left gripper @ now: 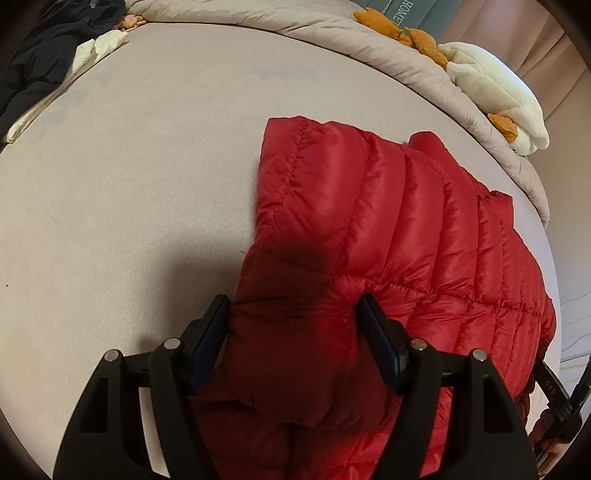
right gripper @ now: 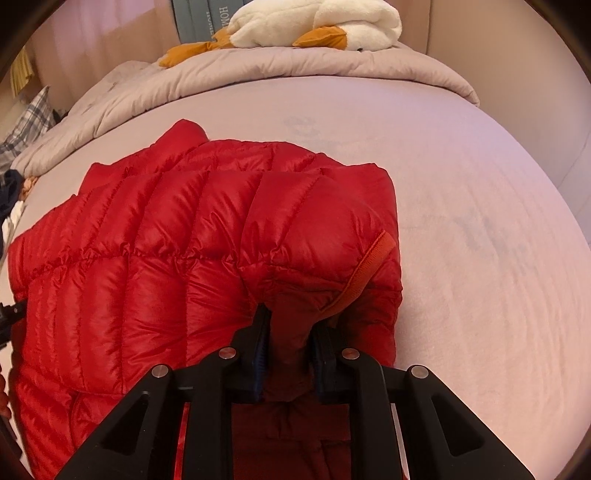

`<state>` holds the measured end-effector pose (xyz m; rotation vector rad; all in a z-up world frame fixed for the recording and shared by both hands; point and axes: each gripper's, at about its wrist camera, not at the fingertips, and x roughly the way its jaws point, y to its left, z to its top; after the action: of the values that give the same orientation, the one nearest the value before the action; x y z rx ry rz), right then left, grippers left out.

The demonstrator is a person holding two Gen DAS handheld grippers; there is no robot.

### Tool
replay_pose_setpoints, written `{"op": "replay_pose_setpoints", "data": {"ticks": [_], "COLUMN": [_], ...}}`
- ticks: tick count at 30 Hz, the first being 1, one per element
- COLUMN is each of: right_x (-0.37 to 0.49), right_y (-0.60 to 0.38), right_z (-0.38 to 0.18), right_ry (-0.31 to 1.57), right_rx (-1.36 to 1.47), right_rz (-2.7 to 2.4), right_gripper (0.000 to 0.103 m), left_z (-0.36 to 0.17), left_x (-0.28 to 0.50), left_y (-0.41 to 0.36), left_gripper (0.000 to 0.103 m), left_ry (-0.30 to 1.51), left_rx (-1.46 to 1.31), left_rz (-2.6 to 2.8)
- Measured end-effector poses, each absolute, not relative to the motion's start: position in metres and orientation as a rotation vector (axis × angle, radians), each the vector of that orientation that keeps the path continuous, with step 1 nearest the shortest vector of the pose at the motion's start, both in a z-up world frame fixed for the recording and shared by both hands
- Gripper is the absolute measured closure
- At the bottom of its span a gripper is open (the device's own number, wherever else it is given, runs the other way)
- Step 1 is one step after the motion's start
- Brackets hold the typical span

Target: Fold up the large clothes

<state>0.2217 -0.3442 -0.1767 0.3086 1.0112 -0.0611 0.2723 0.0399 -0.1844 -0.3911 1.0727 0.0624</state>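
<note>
While pinched, red jacket (right gripper: 207, 236) between right tongs (right gripper: 291, 325)

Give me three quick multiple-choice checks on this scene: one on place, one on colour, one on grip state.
1. Where does the plush duck lie?
A. on the bunched duvet
B. on the jacket
C. on the floor

2. What colour is the puffer jacket?
A. navy
B. red
C. grey

3. How does the right gripper stand?
A. wide open over bare sheet
B. closed on jacket fabric
C. holding the duck

Answers: 1 A, it rests on the duvet at the far edge; 2 B, glossy red quilting; 3 B, fabric is pinched between its fingers.
</note>
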Motion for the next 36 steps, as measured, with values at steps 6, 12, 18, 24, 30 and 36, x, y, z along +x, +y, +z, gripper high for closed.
{"op": "replay_pose_setpoints", "data": {"ticks": [6, 12, 18, 24, 30, 36], "right_x": [0.220, 0.198, 0.150, 0.091, 0.042, 0.001], "right_y": [-0.340, -0.341, -0.347, -0.354, -0.350, -0.341], "right_z": [-0.171, -0.140, -0.084, -0.034, -0.004, 0.005], "right_ry": [1.011, 0.947, 0.799, 0.634, 0.507, 0.417], "right_rx": [0.289, 0.253, 0.247, 0.275, 0.316, 0.314], "right_rz": [-0.093, -0.123, -0.104, -0.066, -0.004, 0.042], "right_gripper": [0.085, 0.039, 0.007, 0.003, 0.001, 0.001], "left_z": [-0.177, -0.134, -0.074, -0.033, -0.016, -0.015], "left_x": [0.259, 0.224, 0.168, 0.107, 0.054, 0.009], "left_y": [0.045, 0.041, 0.041, 0.032, 0.031, 0.026], "left_gripper": [0.030, 0.027, 0.004, 0.000, 0.000, 0.000], "left_ry": [1.074, 0.997, 0.861, 0.765, 0.714, 0.666], "left_rx": [-0.447, -0.394, -0.396, -0.343, -0.360, -0.316], "left_rz": [0.074, 0.026, -0.018, -0.051, -0.121, -0.089]}}
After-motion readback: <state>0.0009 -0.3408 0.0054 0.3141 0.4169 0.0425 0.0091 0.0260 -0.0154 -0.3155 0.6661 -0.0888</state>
